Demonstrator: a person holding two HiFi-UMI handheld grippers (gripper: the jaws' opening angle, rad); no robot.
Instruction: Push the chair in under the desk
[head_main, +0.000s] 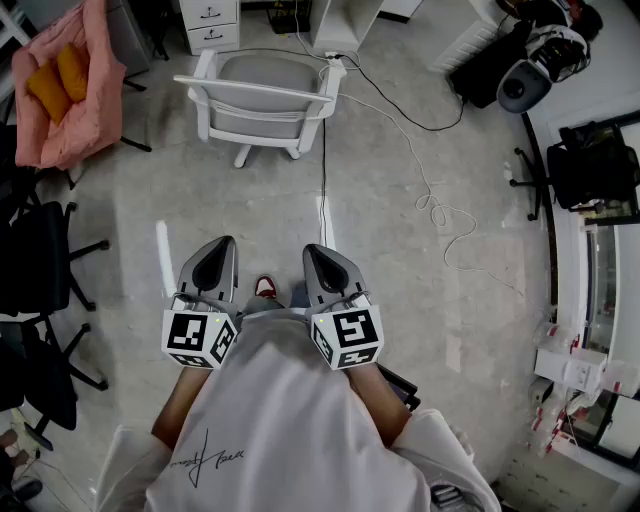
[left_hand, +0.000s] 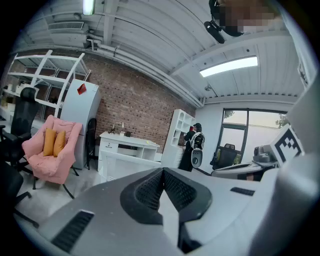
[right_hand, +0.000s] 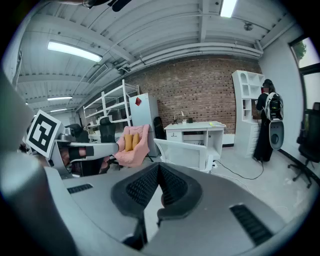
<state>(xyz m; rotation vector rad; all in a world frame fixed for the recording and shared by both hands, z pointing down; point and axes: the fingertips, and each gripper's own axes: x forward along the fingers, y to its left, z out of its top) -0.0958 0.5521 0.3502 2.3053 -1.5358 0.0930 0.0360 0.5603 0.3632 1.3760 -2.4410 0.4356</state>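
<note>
A white chair (head_main: 262, 100) with a grey seat stands on the floor ahead of me, its back facing me, in front of a white desk (head_main: 212, 22) with drawers. In the right gripper view the chair (right_hand: 182, 151) and the desk (right_hand: 194, 130) sit straight ahead. The left gripper view shows the desk (left_hand: 127, 144) and the chair's back (left_hand: 125, 162). Both grippers are held close to my body, well short of the chair. My left gripper (head_main: 214, 262) is shut and holds nothing. My right gripper (head_main: 322, 258) is likewise shut and empty.
A pink armchair (head_main: 62, 85) with orange cushions stands left of the chair. Black office chairs (head_main: 40, 270) line the left side. A cable (head_main: 400, 110) runs across the floor from the desk. A white shelf unit (right_hand: 245, 107) and a dark bag with a helmet (head_main: 525, 60) stand at the right.
</note>
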